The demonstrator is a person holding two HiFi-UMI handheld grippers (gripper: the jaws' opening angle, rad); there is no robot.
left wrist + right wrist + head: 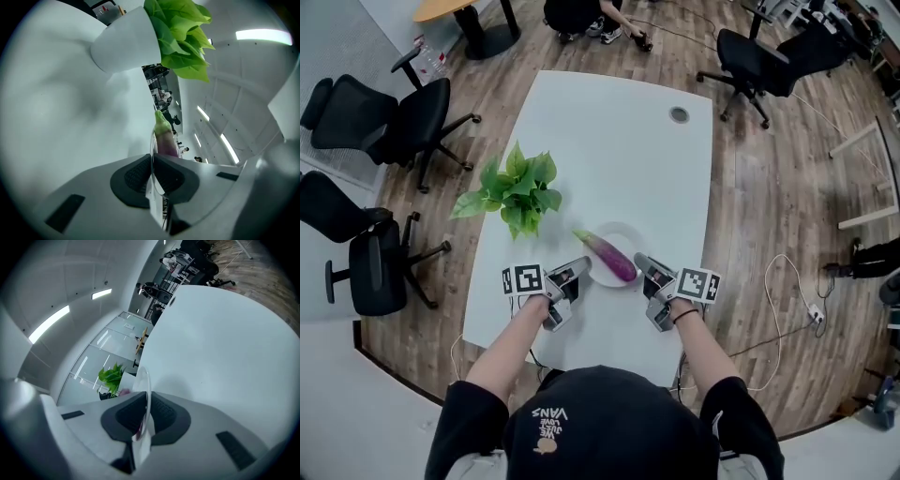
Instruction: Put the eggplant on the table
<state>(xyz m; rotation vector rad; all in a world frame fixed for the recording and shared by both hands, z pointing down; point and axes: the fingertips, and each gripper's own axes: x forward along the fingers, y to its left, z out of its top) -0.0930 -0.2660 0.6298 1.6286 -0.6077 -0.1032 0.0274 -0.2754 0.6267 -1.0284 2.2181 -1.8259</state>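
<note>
We see a brown wood plank floor (pixel 787 187) all round a long white table (pixel 619 159), which has a round cable port (pixel 679 114) near its far end. Black office chairs (pixel 427 117) stand along its left side, and more black chairs (pixel 750 56) stand at the far right. A round wooden-topped table (pixel 450 9) sits at the far left. A white socket strip (pixel 814 314) lies on the floor at right. Overhead we find long strip lights (pixel 49 323) on a white ceiling, with glass partitions (pixel 108 345) below them
</note>
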